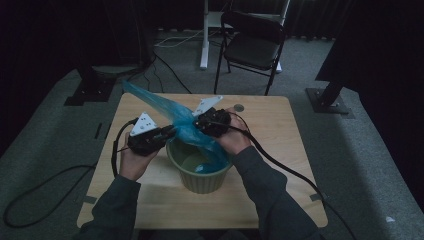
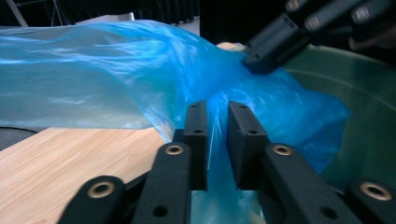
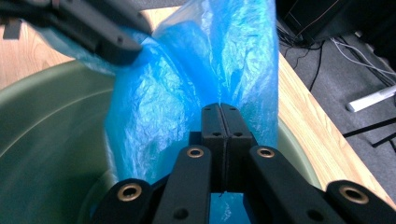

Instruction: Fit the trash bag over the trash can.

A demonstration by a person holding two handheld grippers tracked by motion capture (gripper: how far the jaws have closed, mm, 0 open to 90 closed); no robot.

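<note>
- Plastic bag [image 1: 182, 120], blue and translucent, runs lengthwise from the green bowl [image 1: 200, 180] up and away past both grippers.
- Right gripper [image 3: 223, 122]: jaws pressed together on the film.
- Left gripper [image 2: 217, 122]: jaws slightly apart, film between them.

table [image 1: 150, 185] seen from above and behind; both gripper views held close, the blue bag [image 2: 140, 70] and green bowl [image 3: 51, 121] shared

Left tool [image 2: 217, 123] jaws slightly apart; right tool [image 3: 225, 122] jaws pressed together.
</note>
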